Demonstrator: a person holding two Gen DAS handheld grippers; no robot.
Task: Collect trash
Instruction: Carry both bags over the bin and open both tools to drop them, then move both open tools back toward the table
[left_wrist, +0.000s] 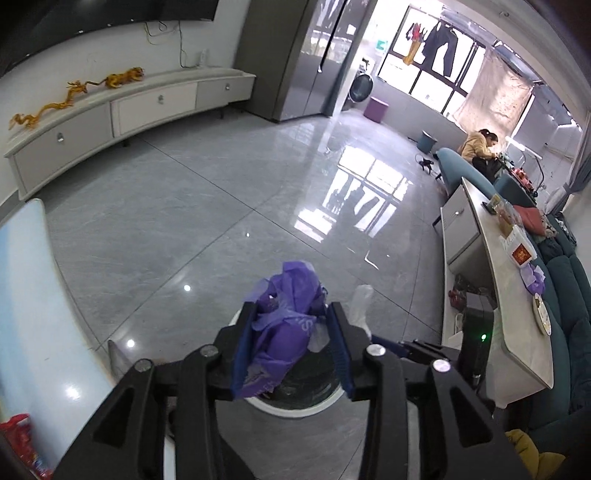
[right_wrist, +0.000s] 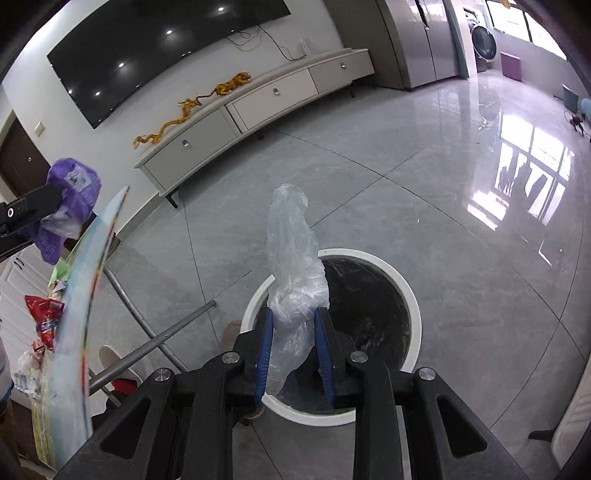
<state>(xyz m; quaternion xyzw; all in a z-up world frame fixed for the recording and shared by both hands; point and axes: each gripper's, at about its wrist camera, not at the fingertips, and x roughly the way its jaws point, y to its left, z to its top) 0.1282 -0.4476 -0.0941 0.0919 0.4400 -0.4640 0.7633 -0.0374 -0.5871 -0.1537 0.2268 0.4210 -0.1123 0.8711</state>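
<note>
Glossy grey floor tiles (right_wrist: 369, 192) everywhere, with our white-rimmed bin (right_wrist: 413, 295) sitting right under both tools. Our left gripper (left_wrist: 291, 314) has the purple plastic bag (left_wrist: 284, 325) between its pads, though we can't tell if they're actually pressing. Our right gripper (right_wrist: 293, 317) is pinching a clear plastic bag (right_wrist: 291, 258) above the rim. Worry: this flimsy film could cling to a pad or drift sideways when let go, landing on the tiles instead, especially the clear one near the bin's edge.

Crumpled purple bag (left_wrist: 286, 325), clear wrapper (right_wrist: 293, 273)
</note>
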